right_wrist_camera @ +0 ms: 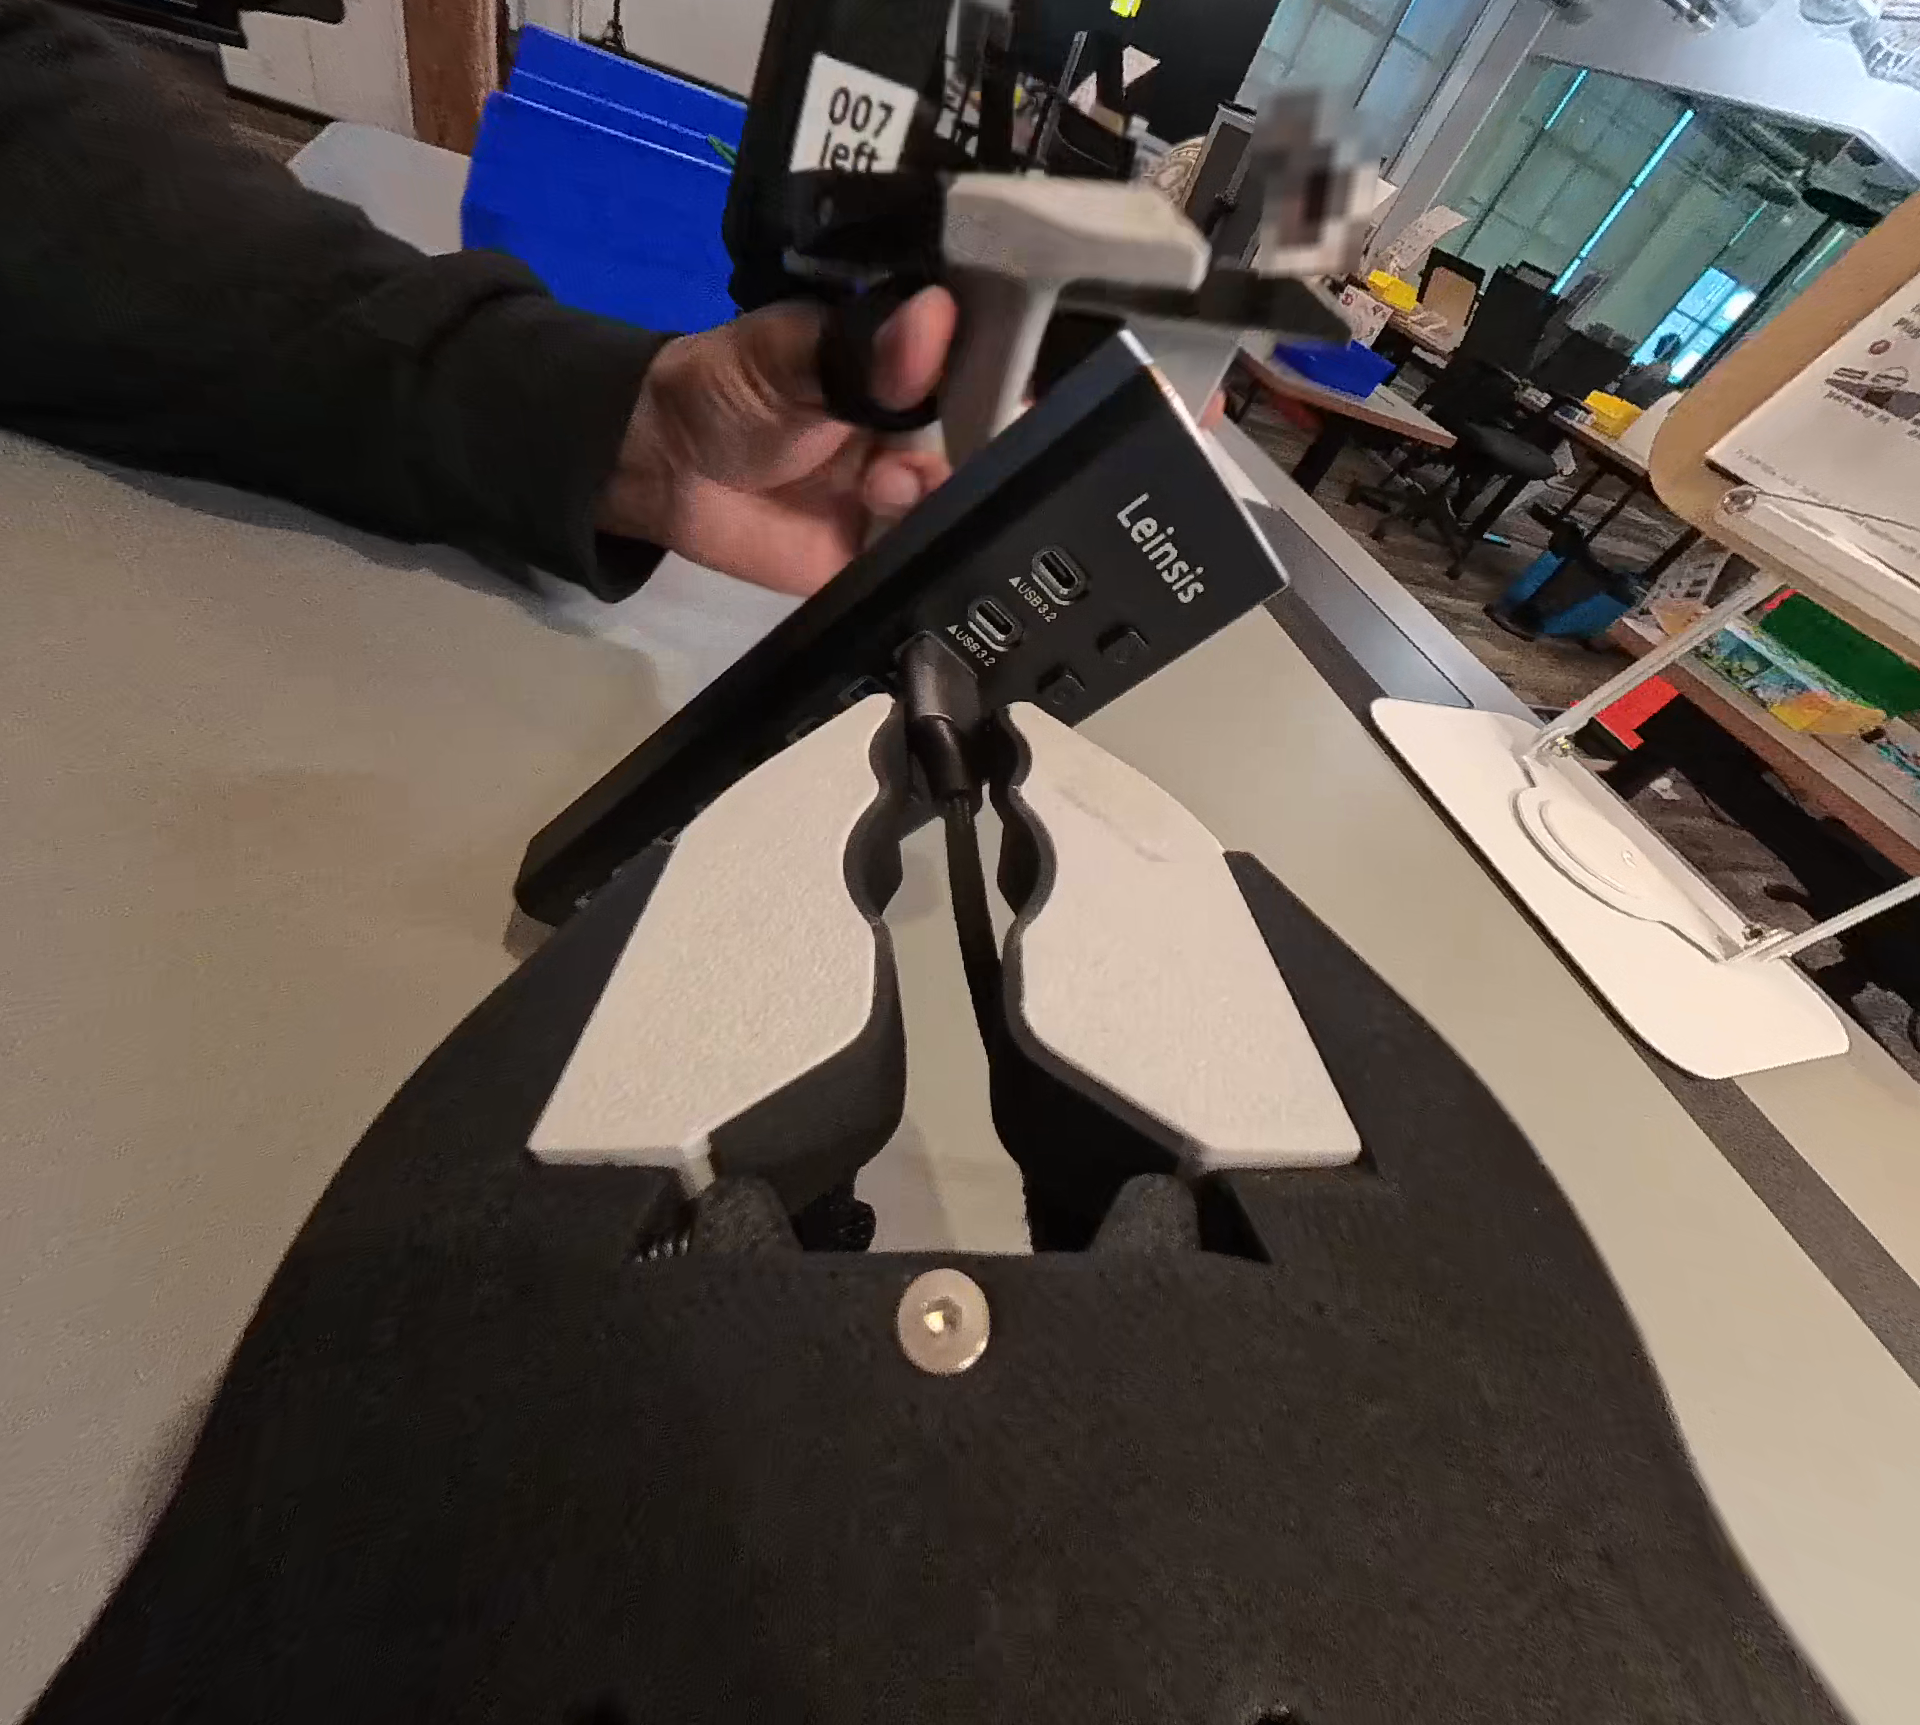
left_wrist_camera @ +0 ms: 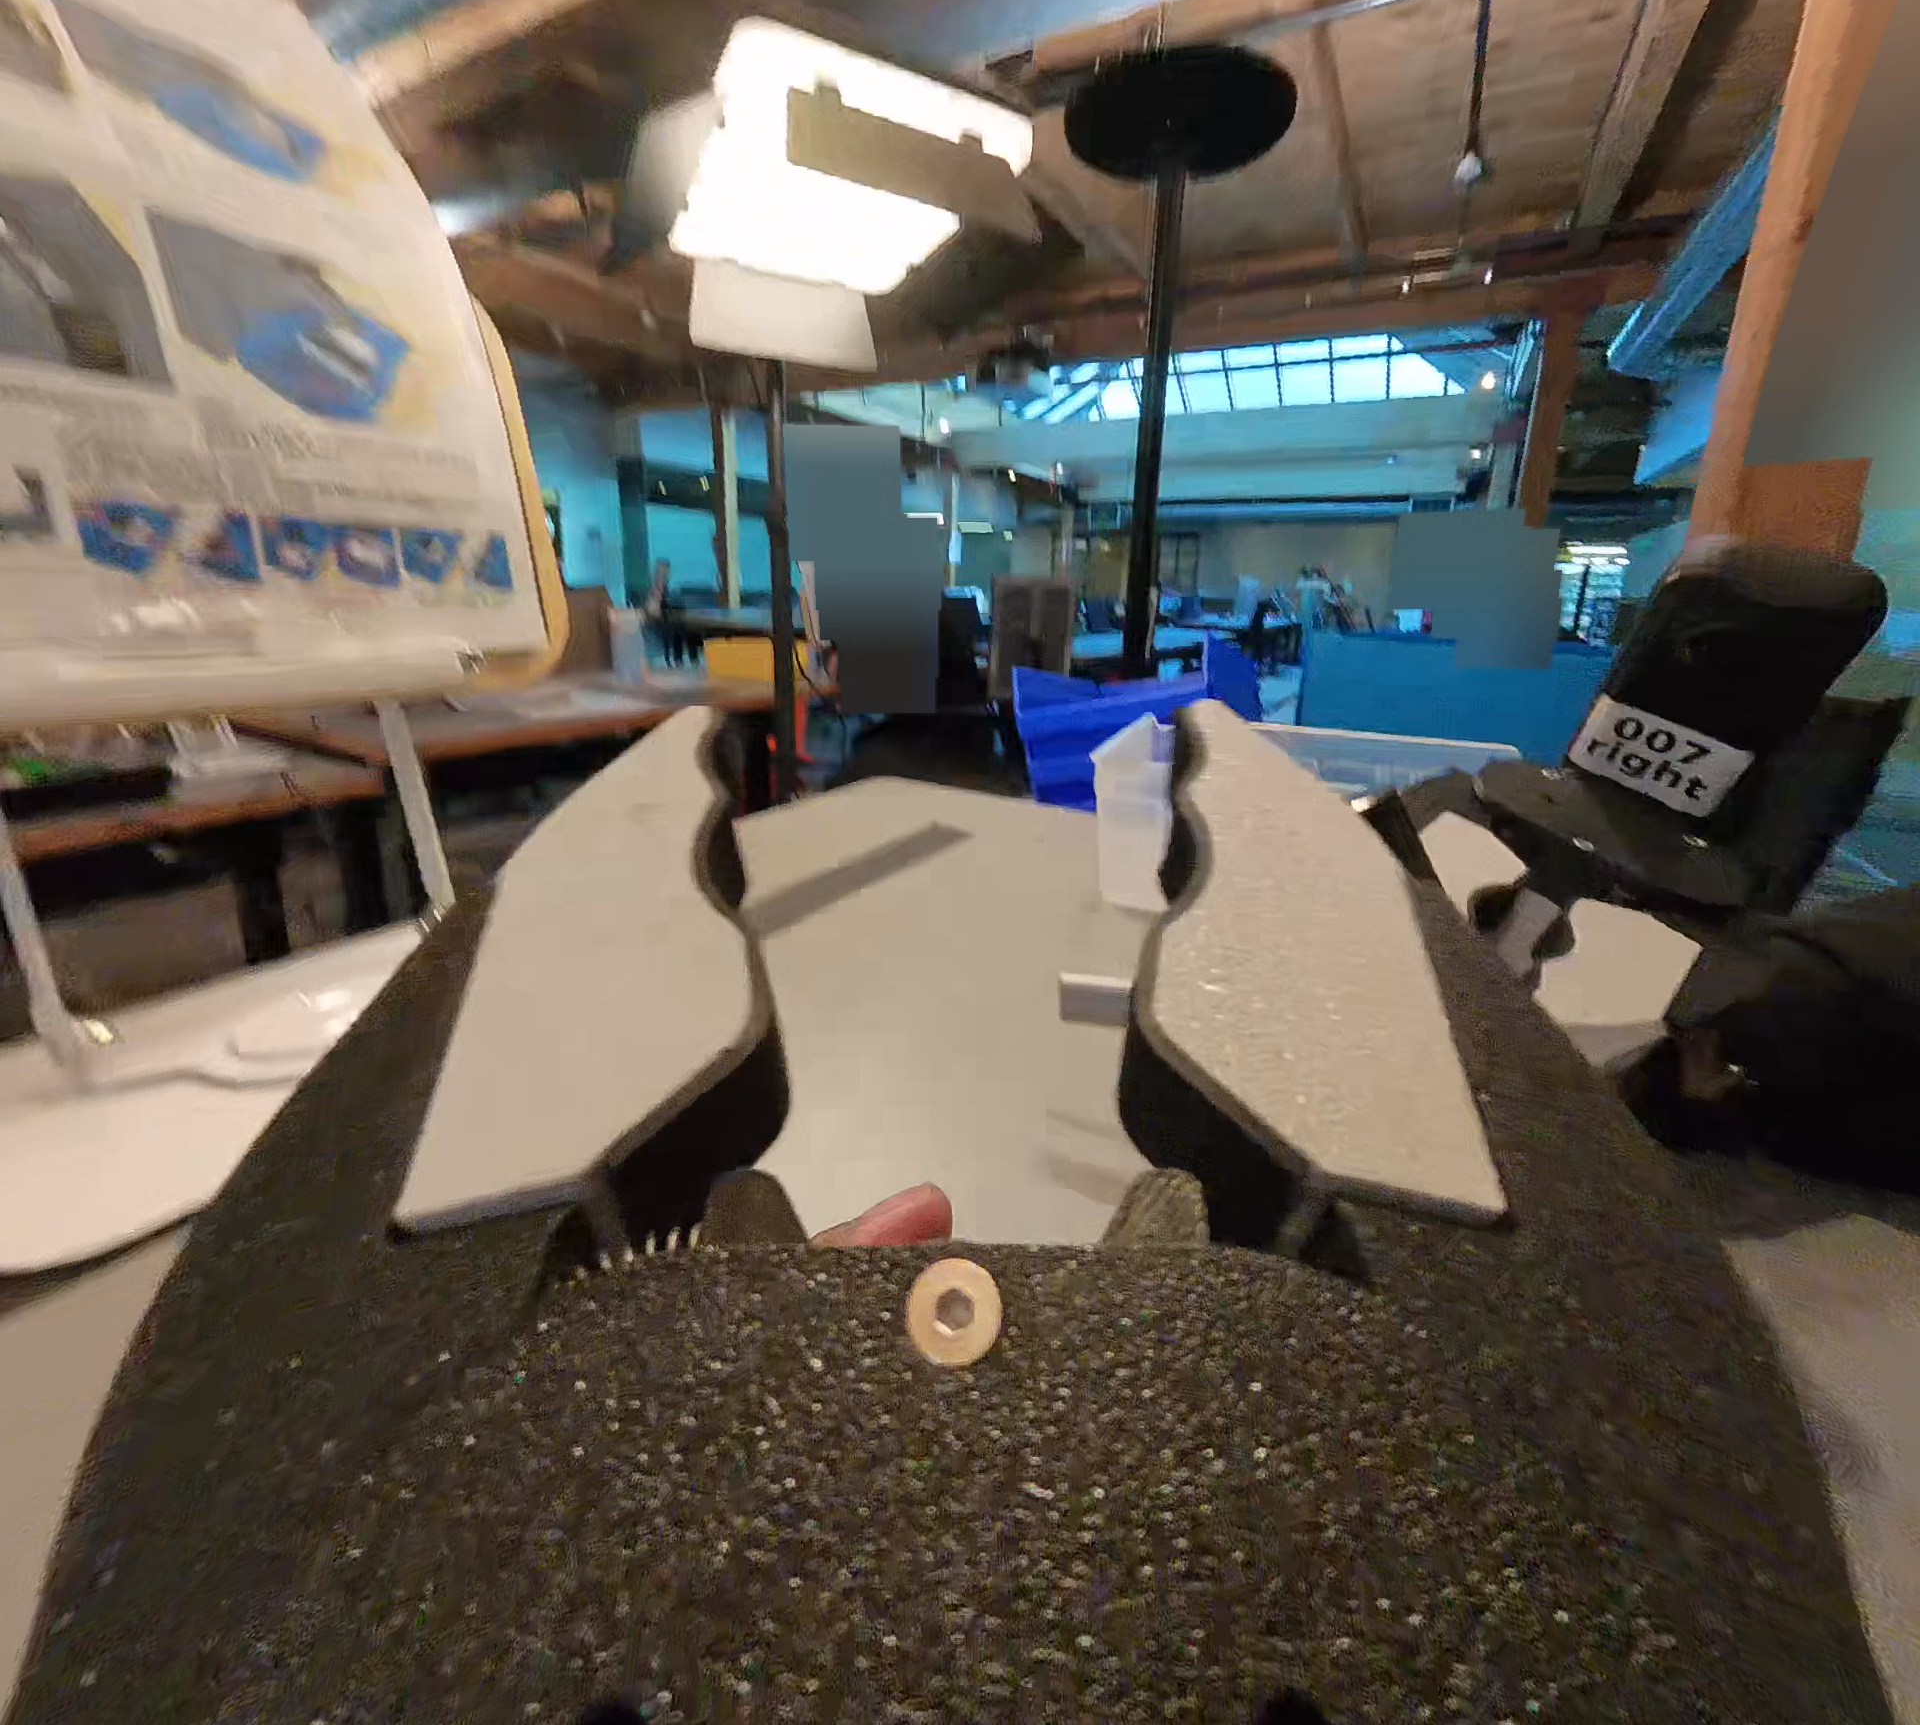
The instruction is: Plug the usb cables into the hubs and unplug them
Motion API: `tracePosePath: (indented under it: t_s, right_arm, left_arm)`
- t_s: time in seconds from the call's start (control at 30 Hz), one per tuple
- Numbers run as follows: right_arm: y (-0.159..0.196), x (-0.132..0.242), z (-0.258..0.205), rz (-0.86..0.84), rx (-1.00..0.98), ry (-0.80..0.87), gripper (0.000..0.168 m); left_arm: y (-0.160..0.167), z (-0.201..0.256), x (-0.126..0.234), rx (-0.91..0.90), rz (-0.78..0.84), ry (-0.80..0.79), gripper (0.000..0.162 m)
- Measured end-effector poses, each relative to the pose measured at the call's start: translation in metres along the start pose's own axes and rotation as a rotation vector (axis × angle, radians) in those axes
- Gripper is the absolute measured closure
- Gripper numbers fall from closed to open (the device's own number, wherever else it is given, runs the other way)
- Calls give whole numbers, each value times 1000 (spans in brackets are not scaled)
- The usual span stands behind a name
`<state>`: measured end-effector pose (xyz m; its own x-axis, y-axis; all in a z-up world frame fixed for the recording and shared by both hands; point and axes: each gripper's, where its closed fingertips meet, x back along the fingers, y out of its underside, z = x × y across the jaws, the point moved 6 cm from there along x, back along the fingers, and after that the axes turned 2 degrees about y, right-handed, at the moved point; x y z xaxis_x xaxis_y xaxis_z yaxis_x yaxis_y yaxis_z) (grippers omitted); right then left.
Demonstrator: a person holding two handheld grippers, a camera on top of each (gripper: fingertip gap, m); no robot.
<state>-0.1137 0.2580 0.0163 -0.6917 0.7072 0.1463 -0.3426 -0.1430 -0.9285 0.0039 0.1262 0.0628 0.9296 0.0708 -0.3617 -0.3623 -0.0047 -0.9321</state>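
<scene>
The right tool (right_wrist_camera: 948,745) is clenching the black plug of a usb cable (right_wrist_camera: 940,740) between its grey fingertips (right_wrist_camera: 1049,776); the plug is sitting in a port on the near face of the black hub (right_wrist_camera: 1091,532), and the cable is running back between the fingers toward the camera; the hub is resting tilted on the grey table (right_wrist_camera: 260,740), its near-left end touching the surface and its far-right end raised; two further oval ports are lying just beyond the occupied one on the same face

The left tool (left_wrist_camera: 951,802) is released, its grey fingers (left_wrist_camera: 623,948) standing well apart with nothing between them; it is hovering above the table (left_wrist_camera: 914,1000) and pointing toward the far room; in the right wrist view the left tool (right_wrist_camera: 1101,241) is showing above the far end of the hub, held by a hand (right_wrist_camera: 769,449) in a dark sleeve; whether it is touching the hub cannot be told

A white stand base (right_wrist_camera: 1600,886) is lying on the table to the right, and blue bins (right_wrist_camera: 603,179) are standing at the far left
</scene>
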Motion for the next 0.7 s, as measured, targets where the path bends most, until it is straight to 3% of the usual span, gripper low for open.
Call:
tracePosePath:
  t_s: [0.03, 0.07, 0.13, 0.3, 0.33, 0.4, 0.43, 0.53, 0.6, 0.7]
  right_arm:
    - [2, -1, 1, -3, -7, -4, 155]
    - [4, -2, 1, -4, -14, -4, 155]
    - [6, -3, 2, 5, -38, -14, 155]
    - [7, -3, 2, 18, -55, -20, 155]
    - [7, -3, 2, 19, -58, -19, 155]
    - [7, -3, 2, 23, -68, -22, 155]
    - [7, -3, 2, 24, -71, -21, 155]
    - [8, -3, 3, 24, -84, -23, 155]
    - [8, -3, 3, 25, -94, -25, 155]
    - [10, -2, 4, 26, -101, -23, 155]
  left_arm:
    - [-11, -5, 1, -56, 72, 6, 107]
    - [-21, -12, 1, -85, 123, 8, 116]
    - [-34, -27, -6, -72, 178, 16, 92]
    - [-42, -55, -22, -60, 221, 21, 49]
    - [-41, -64, -20, -63, 217, -8, 53]
    - [-34, -79, -13, -123, 170, -75, 95]
    - [-30, -85, -9, -122, 140, -59, 126]
    - [-16, -99, 5, 3, 136, -93, 107]
    - [1, -98, 9, -19, 27, -95, 95]
    - [22, -86, 5, 116, -136, -16, 75]
